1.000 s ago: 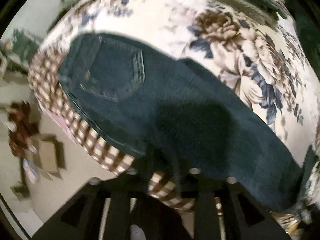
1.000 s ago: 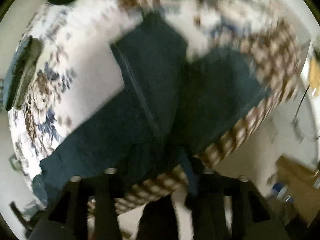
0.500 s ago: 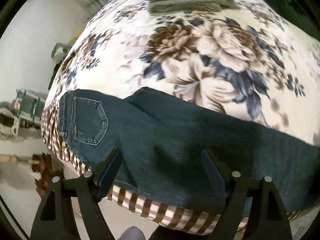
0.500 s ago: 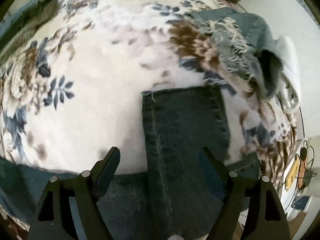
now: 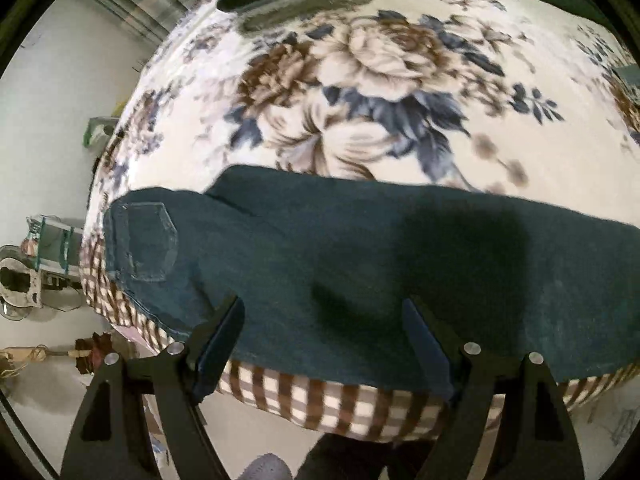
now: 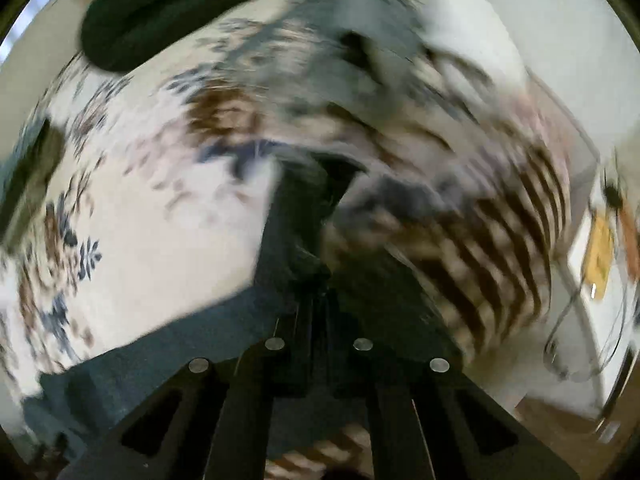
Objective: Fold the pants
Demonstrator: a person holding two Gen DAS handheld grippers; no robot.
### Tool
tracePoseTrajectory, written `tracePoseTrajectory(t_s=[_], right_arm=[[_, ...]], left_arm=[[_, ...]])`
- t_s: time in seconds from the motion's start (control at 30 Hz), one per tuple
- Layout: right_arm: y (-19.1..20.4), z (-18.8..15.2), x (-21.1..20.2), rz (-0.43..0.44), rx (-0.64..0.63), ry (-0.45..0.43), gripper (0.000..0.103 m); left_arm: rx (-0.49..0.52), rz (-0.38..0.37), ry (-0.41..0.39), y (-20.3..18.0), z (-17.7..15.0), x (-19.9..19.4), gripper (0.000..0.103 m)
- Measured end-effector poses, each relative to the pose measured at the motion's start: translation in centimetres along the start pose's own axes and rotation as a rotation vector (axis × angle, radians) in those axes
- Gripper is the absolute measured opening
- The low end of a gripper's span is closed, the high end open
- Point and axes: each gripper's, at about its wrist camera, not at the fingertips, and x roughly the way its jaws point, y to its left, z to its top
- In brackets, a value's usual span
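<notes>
Dark denim pants (image 5: 360, 256) flat along floral blanket (image 5: 384, 80) edge. Left gripper (image 5: 324, 332) spread wide above fabric, holding nothing. Right gripper (image 6: 318, 292) clenched on pants' blurred leg end.

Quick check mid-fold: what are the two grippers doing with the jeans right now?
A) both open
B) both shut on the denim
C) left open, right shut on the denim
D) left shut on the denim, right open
C: the left gripper stands wide open over the jeans, while the right gripper is pinched shut on a bunch of the denim.
</notes>
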Motion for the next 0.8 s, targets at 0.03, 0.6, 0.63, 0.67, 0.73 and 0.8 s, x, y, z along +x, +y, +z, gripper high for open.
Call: tracePoseTrajectory(t_s=[0.03,0.6,0.63,0.67,0.73,0.8], right_arm=[[-1.6,-0.4,0.6,0.027,0.051,0.037,0.005],[-13.9,-4.6,2.9,0.431,0.543,-0.029,0.003],[-14.1,-4.6,2.2,0.425,0.531,-0.039,0.003],[-14.0,-5.0,1.4,0.408,0.512,-0.046,0.003],[-14.0,-5.1,0.6,0.368,0.49,-0.049,0.003],[-14.1,-5.4,2.3,0.292,0.461,0.026,0.003]], left_arm=[[0.004,-0.005,0.012,-0.3,-0.1,0.2,0.08],[0.056,-0.066,0.182,-3.4,-2.3,4.9,0.08],[0.066,-0.063,0.178,-3.5,-2.3,4.9,0.08],[0.071,-0.064,0.176,-3.7,-2.3,4.8,0.08],[0.074,-0.072,0.175,-3.7,-2.4,4.8,0.08],[0.069,-0.079,0.177,-3.5,-2.4,4.8,0.08]])
